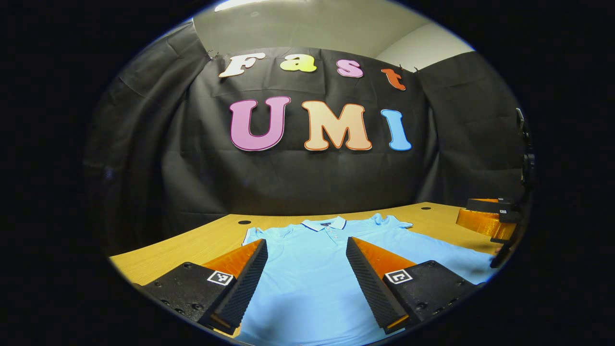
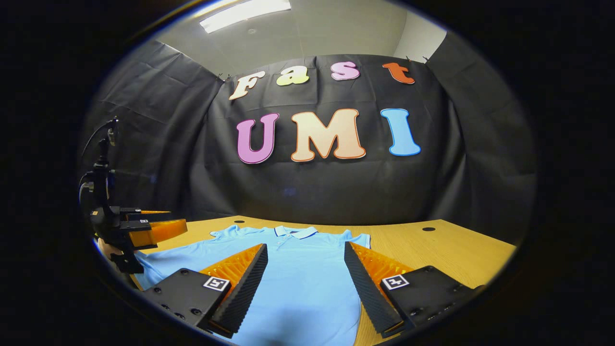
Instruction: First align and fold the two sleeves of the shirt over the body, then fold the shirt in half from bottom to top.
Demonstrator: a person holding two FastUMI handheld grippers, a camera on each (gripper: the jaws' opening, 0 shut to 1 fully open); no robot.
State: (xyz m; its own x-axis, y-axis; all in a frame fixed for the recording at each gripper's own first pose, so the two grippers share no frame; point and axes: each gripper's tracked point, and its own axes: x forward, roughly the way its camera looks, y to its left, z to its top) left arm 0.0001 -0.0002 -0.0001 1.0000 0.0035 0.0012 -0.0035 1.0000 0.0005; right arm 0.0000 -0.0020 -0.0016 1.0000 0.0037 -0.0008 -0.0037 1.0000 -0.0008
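Left gripper view is showing the left gripper (image 1: 306, 250) hovering with its two fingers spread wide and gripping nothing, above a light blue polo shirt (image 1: 312, 274) that is lying flat, front side up, on the wooden worktop (image 1: 192, 245). The shirt's collar (image 1: 324, 224) is pointing toward the black cloth wall at the back, and both short sleeves are lying spread out to the sides, not yet folded over the body. At the right edge of this view the other gripper (image 1: 499, 218) is appearing, low over the shirt's side, with a little of the hand holding it. Right gripper view is showing the right gripper (image 2: 305, 252) likewise hovering over the lower body of the shirt (image 2: 307, 278), its fingers spread apart and holding nothing. There the shirt's right edge is lying just beside bare worktop (image 2: 447, 250), and the left gripper (image 2: 144, 226) is appearing at the left edge above the shirt's side.
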